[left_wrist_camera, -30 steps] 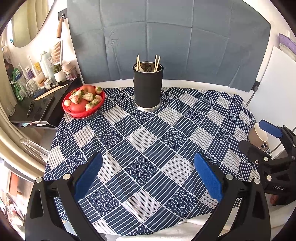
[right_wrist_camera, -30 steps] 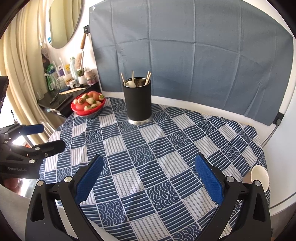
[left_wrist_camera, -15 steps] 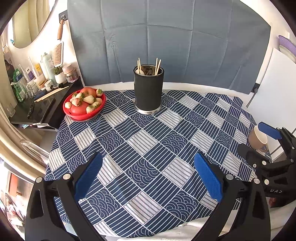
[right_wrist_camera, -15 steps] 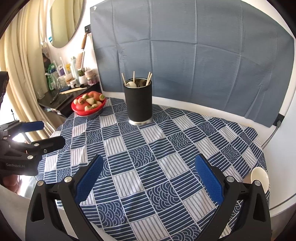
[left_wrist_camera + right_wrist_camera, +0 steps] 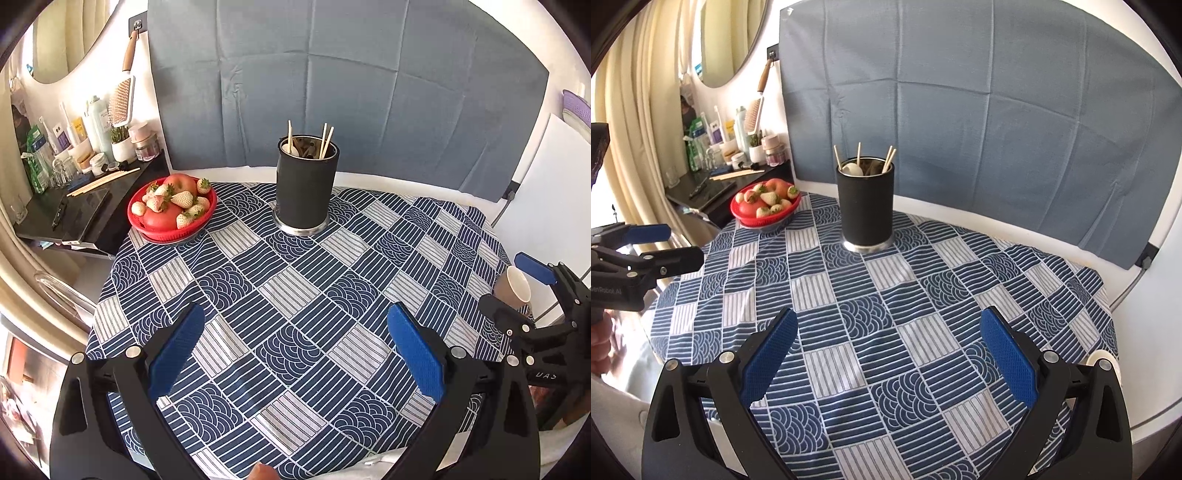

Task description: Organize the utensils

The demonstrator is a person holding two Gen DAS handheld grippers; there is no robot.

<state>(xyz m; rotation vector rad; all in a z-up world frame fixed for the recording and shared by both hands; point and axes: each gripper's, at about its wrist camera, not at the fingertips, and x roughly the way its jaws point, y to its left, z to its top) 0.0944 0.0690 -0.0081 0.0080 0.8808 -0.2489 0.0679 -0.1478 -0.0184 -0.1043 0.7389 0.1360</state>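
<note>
A black cylindrical utensil holder (image 5: 306, 192) (image 5: 866, 206) stands upright at the far side of the table, with chopsticks (image 5: 325, 141) (image 5: 888, 159) and a white spoon (image 5: 852, 169) sticking out of it. My left gripper (image 5: 295, 354) hovers open over the near part of the patterned tablecloth (image 5: 295, 295), nothing between its blue pads. My right gripper (image 5: 890, 354) is likewise open and empty above the cloth (image 5: 886, 295). In the left wrist view the right gripper (image 5: 517, 284) shows at the right edge; in the right wrist view the left gripper (image 5: 665, 243) shows at the left edge.
A red bowl of strawberries and apples (image 5: 171, 210) (image 5: 765, 203) sits at the table's far left. A paper cup (image 5: 513, 293) lies at the right edge. A black side shelf (image 5: 74, 210) with bottles stands left of the table. A grey cloth (image 5: 960, 110) hangs behind.
Both grippers have drawn back slightly from the table and stayed open; the holder and bowl appear a little lower in the views. Nothing on the table moved.
</note>
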